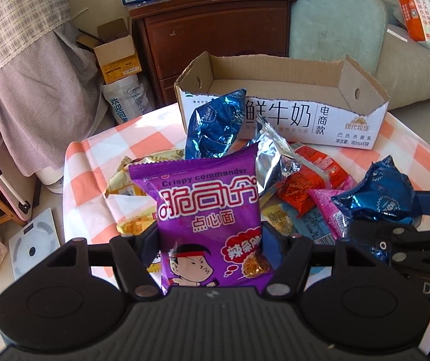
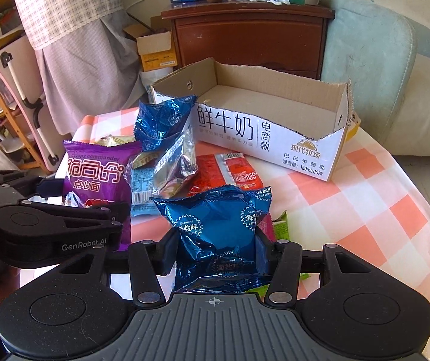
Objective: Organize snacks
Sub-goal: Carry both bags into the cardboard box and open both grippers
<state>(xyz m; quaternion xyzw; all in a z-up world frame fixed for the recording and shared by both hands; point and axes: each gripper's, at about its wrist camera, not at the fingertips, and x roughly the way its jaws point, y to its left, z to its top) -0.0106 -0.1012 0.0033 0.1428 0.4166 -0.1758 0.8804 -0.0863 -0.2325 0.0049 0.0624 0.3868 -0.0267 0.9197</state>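
My left tool (image 1: 212,249) grips the purple packet (image 1: 206,210), right tool (image 2: 215,255) clamps the blue packet (image 2: 218,225); I'd carry both clear over the box (image 2: 314,150) rim at twelve o'clock.

Bright daylight falls across a table covered with an orange-and-white checked cloth (image 2: 395,198). Behind it stands a dark reddish-brown wooden cabinet with drawers (image 1: 212,36), boxes stacked on top. Beside the cabinet sits a pale teal cushion (image 2: 368,45) on a beige sofa (image 1: 410,81). A checked lilac curtain (image 1: 25,45) hangs at left above a pale tiled floor (image 1: 49,198).
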